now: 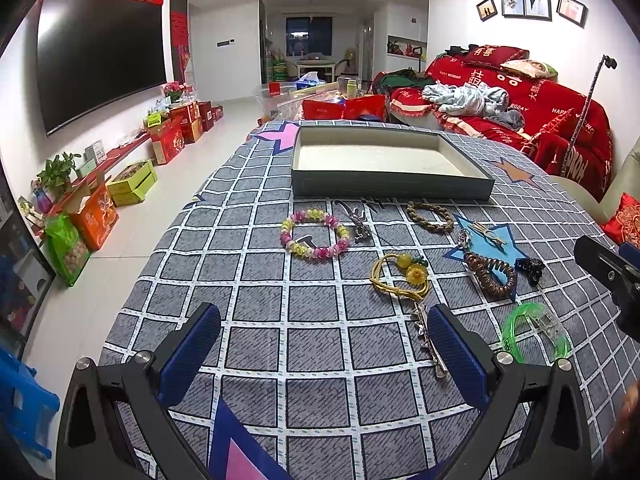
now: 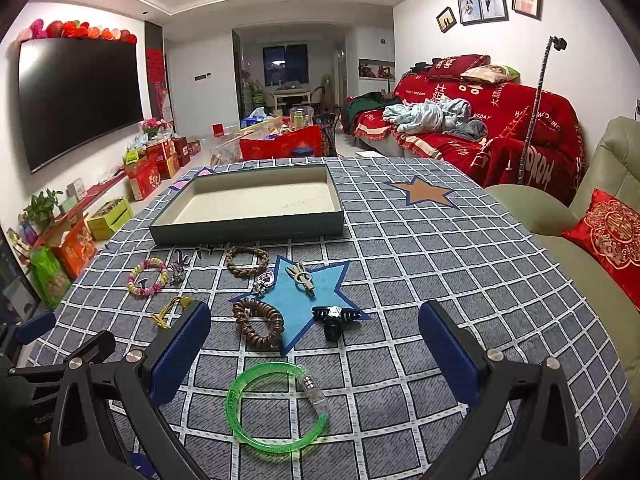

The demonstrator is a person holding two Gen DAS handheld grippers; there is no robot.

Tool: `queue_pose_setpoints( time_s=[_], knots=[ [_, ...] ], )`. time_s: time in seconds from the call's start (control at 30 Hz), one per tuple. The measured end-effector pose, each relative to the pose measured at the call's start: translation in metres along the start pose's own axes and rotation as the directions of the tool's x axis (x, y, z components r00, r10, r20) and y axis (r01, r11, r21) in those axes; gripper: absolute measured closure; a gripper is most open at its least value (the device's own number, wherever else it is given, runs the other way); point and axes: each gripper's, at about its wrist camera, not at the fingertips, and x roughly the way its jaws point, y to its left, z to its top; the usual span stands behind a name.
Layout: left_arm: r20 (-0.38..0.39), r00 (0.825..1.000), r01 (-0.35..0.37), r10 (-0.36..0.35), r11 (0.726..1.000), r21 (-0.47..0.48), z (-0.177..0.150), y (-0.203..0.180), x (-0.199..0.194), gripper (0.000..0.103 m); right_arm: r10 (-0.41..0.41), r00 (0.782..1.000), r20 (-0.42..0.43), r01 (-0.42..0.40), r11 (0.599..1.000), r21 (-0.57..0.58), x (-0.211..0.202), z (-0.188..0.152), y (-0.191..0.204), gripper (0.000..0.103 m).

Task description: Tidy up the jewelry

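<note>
The jewelry lies scattered on the counter in front of the tray; the green bangle lies between the wide-open right gripper. The left gripper is also wide open and holds nothing.

Even, bright indoor ceiling light; soft shadows, none hard. Faint glare on the TV screen, far left. Strong fisheye bending and dark vignette at corners; focus sharp throughout.
</note>
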Motion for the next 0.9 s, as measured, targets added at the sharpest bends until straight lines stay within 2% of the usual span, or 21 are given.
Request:
queue_pose_setpoints(
  time_s=[0.9],
  knots=[
    [-0.019,1.0,0.005,-0.005,1.0,0.0,-0.0078,-0.0006,0.0056,0.0,0.001,1.0,-0.007,-0.001,1.0,-0.001,0.0001,-0.0017,-0.0003,0.0]
  ],
)
